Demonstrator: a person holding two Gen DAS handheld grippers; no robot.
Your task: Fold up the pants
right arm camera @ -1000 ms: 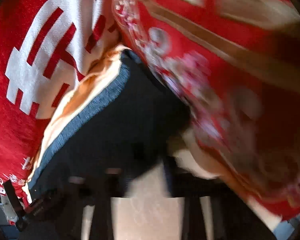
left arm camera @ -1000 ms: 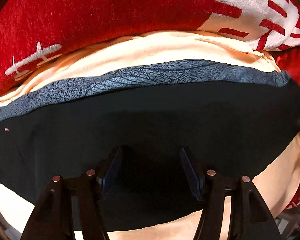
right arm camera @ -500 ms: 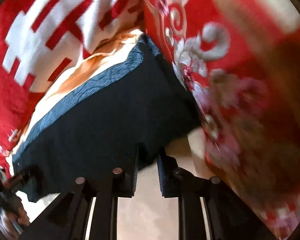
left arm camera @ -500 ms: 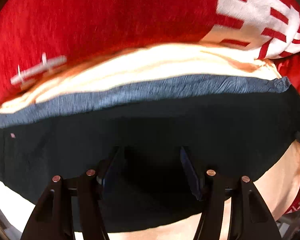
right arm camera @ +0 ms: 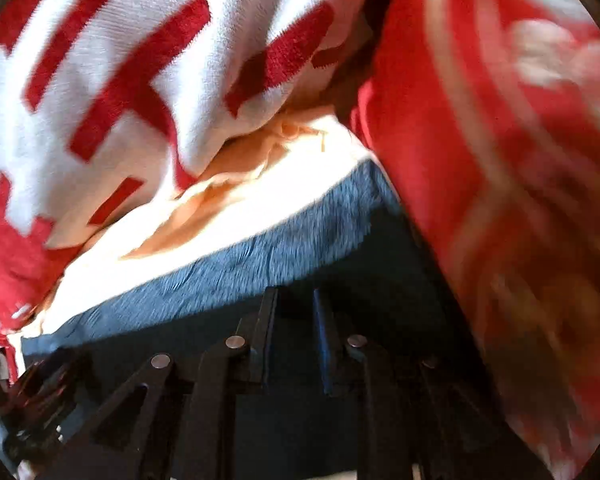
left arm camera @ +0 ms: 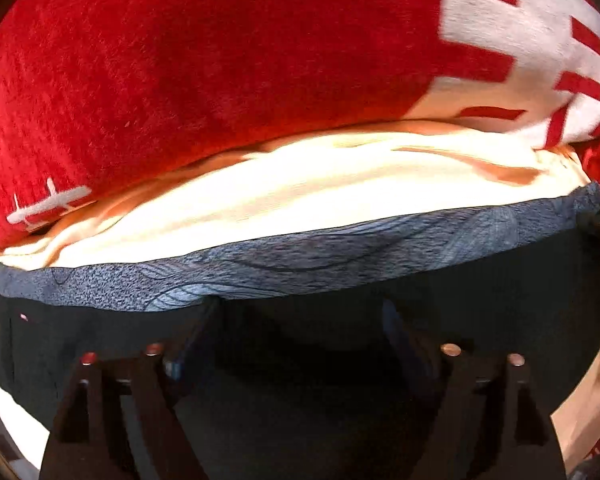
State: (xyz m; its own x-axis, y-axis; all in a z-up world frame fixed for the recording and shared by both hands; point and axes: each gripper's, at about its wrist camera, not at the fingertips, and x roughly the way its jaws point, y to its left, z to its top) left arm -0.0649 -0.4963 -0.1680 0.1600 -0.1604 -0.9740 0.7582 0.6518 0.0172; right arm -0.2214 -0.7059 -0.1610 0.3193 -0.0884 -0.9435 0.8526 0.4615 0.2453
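The black pants (left arm camera: 500, 280) lie folded flat on a cream sheet (left arm camera: 300, 192), and a grey patterned band (left arm camera: 340, 256) runs along their far edge. My left gripper (left arm camera: 300, 312) points down over the middle of the black cloth. Its jaws are opening and stand wide, with nothing pinched between them. In the right wrist view the pants (right arm camera: 400, 280) and the grey band (right arm camera: 280, 256) fill the centre. My right gripper (right arm camera: 294, 296) hovers over the black cloth near the band. Only a narrow gap separates its fingers, and I see no fold held in it.
A red blanket with white characters (left arm camera: 180, 80) is bunched along the far side of the sheet. A red quilt with a pale pattern (right arm camera: 500, 160) rises close on the right of the pants. A dark tool part (right arm camera: 32, 400) sits at the lower left.
The left jaws have spread much wider and the left gripper has shifted toward the grey band. The right gripper has moved from the bare sheet beside the pants to over the black cloth, and has rolled.
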